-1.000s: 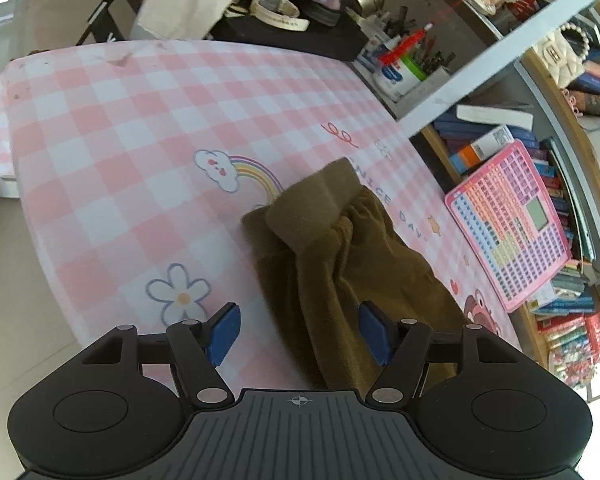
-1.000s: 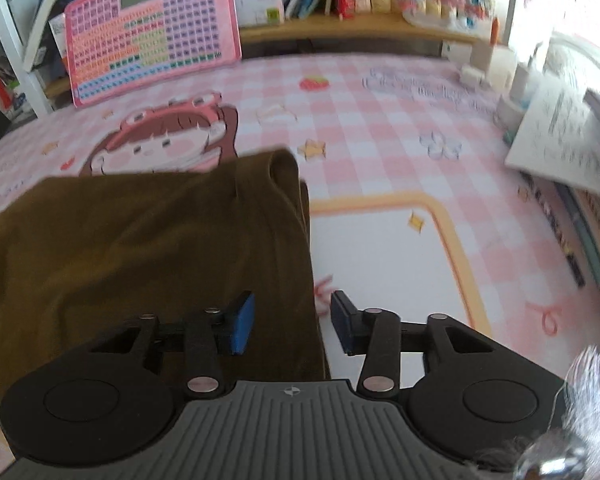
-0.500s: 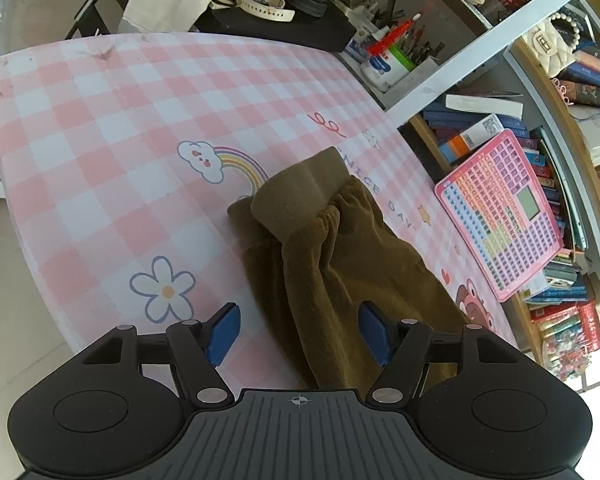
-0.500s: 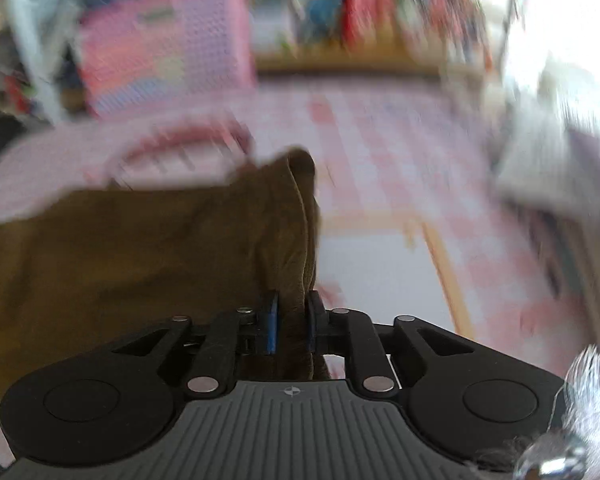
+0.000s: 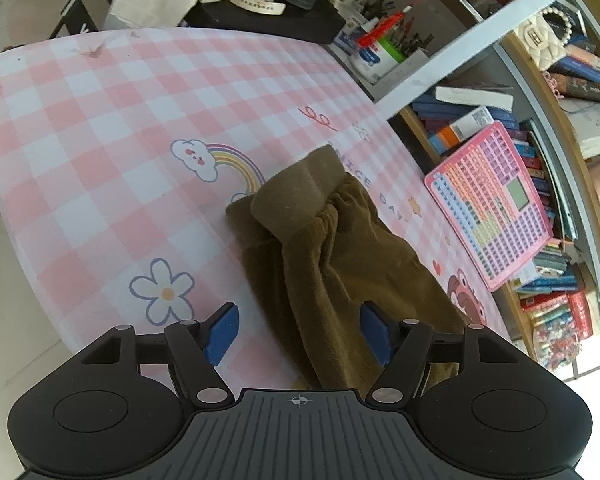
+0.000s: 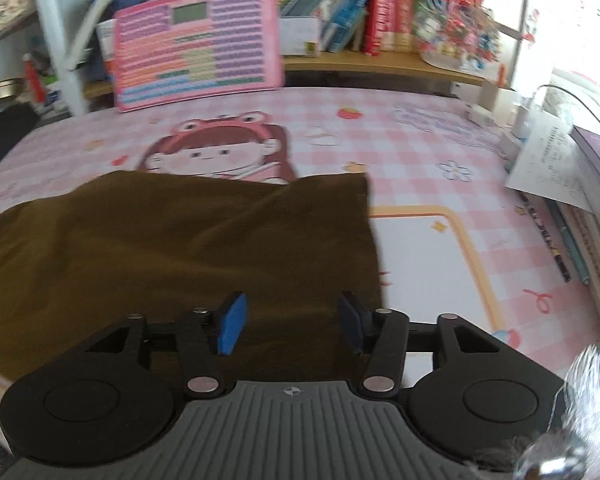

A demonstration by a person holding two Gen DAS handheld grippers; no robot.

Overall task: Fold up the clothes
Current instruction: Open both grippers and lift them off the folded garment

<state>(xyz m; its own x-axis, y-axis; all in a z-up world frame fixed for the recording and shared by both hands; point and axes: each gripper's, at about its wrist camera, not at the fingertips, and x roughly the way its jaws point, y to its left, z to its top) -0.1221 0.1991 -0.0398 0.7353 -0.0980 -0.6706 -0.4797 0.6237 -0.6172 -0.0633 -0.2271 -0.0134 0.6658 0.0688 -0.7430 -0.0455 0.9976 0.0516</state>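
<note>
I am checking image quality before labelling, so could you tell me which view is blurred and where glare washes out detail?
Left wrist view: sharp, evenly lit, with fisheye bending at the shelves; the brown garment reads clearly. Right wrist view: motion blur softens the pink board and books, and window glare bleaches the upper right corner beyond the papers.

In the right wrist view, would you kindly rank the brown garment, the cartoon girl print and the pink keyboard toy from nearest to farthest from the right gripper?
1. Brown garment: directly under the opening right gripper, nothing pinched.
2. Cartoon girl print on the pink checked table mat: just beyond the garment's far edge.
3. Pink keyboard toy: farthest, propped against the bookshelf.
</note>
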